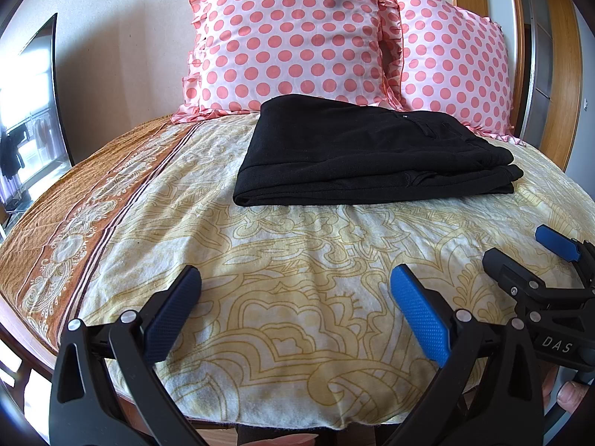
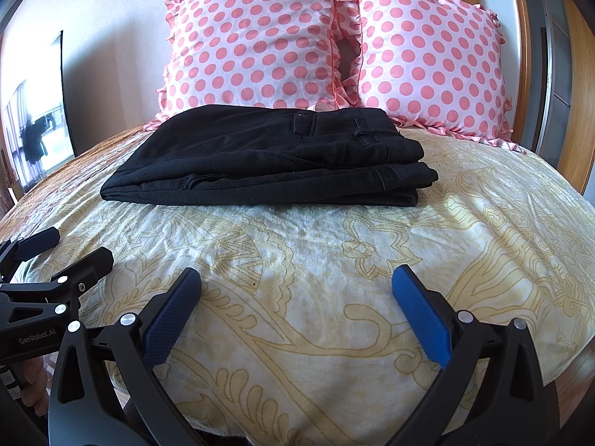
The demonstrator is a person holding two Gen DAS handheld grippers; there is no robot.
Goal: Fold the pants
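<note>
Left wrist view has the left gripper (image 1: 295,278) spread wide and empty near the bed's (image 1: 297,260) foot edge, pants (image 1: 357,156) folded up by the pillows (image 1: 293,37), and the right wrist view shows the right gripper (image 2: 297,282) just as released, so any careless nudge could undo that stack.

Bed (image 1: 282,297) under a cream-and-gold patterned sheet with brown border, two pink polka-dot ruffled pillows (image 2: 260,44) propped against a pale wall (image 1: 122,37), wooden frame (image 2: 572,85) at right, bright window (image 2: 37,119) at left.
</note>
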